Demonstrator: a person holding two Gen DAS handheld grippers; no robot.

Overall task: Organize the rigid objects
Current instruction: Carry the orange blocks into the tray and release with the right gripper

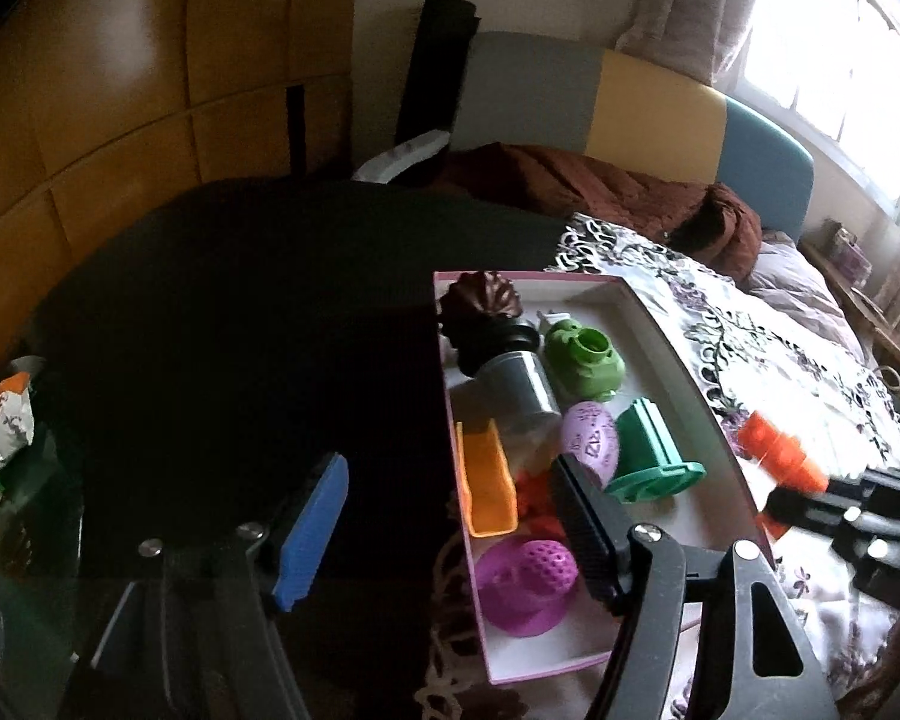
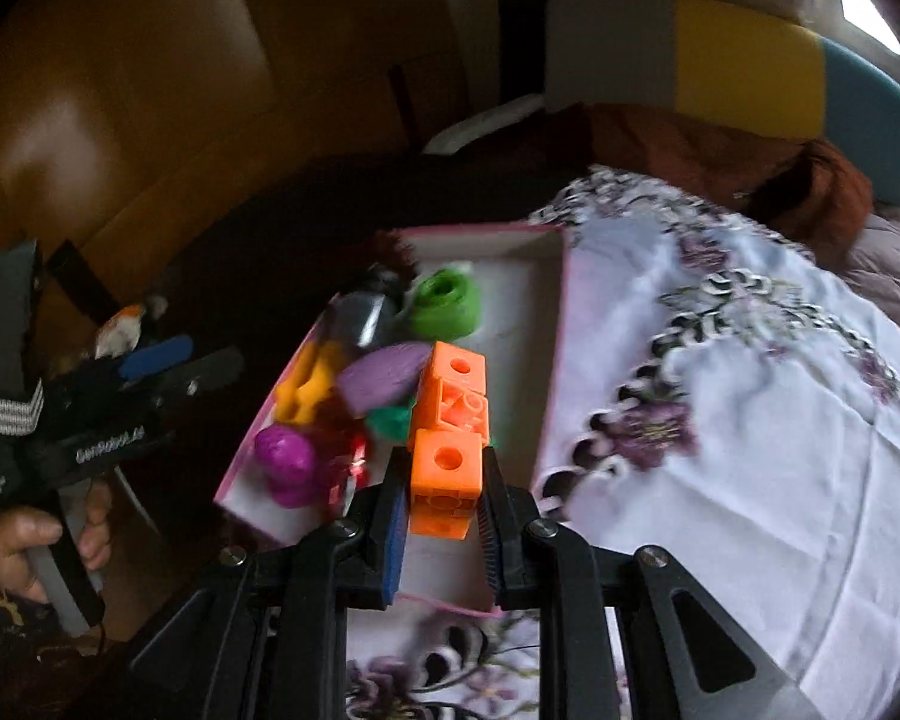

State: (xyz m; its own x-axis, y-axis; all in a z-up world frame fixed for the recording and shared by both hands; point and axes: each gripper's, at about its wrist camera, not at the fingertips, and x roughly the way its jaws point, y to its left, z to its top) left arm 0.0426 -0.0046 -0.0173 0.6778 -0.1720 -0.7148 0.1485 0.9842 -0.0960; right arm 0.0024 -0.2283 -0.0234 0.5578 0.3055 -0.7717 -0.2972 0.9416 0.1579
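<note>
A shallow pink-rimmed white box (image 1: 678, 354) (image 2: 546, 324) lies on a flowered tablecloth and holds several plastic toys: a green frog-like piece (image 1: 585, 360), a purple egg (image 1: 591, 438), a teal piece (image 1: 651, 450), an orange scoop (image 1: 486, 480), a magenta dome (image 1: 525, 582). My right gripper (image 2: 444, 516) is shut on an orange block piece (image 2: 450, 420) and holds it above the box's near part; it also shows in the left wrist view (image 1: 780, 456). My left gripper (image 1: 450, 528) is open and empty over the box's left rim.
A dark mat (image 1: 258, 324) covers the table left of the box. A snack packet (image 1: 0, 420) lies at the far left. A flowered cloth (image 2: 720, 390) spreads to the right. Beyond are a brown blanket (image 1: 600, 186), a bed headboard and wooden cabinets.
</note>
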